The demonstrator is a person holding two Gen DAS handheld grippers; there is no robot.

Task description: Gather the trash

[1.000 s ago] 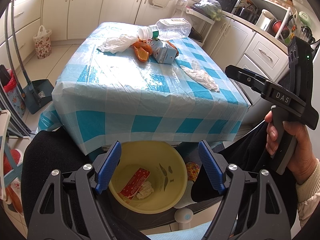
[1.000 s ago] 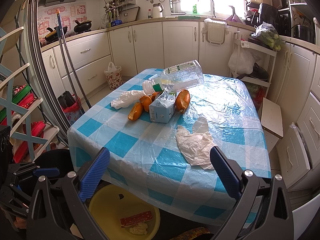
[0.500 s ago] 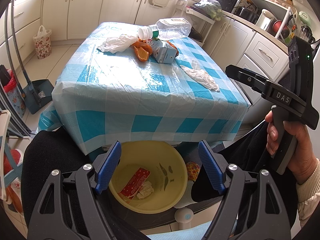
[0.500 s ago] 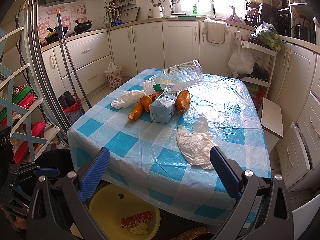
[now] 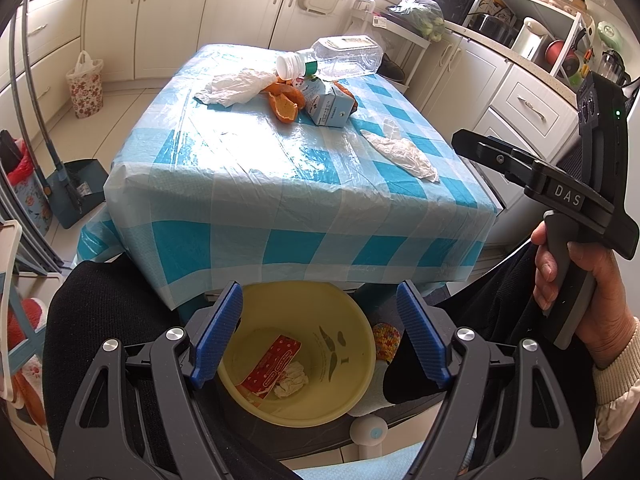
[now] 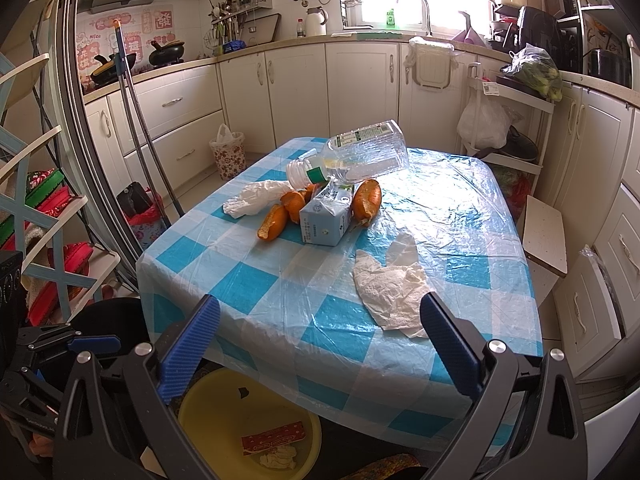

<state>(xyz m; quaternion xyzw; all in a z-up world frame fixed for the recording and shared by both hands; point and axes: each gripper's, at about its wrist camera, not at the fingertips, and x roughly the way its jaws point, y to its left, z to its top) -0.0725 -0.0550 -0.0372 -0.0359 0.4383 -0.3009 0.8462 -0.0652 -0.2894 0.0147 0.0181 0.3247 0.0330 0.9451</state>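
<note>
Left wrist view: left gripper (image 5: 320, 336) spread wide, empty, over yellow basin (image 5: 352, 396) w/ red wrapper (image 5: 272, 364) inside – trash on table (image 5: 280, 184) well beyond. Right wrist view: right gripper (image 6: 320, 344) spread, empty; crumpled tissue (image 6: 394, 290) just past its right finger – carton (image 6: 326, 222), peels, bottle (image 6: 352, 158) farther.

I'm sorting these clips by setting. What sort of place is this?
Very likely a home kitchen. White cabinets run under a counter with a sink faucet by the window, pans sit on a stove under a range hood, and a table with a blue checked cover holds food trash.
</note>
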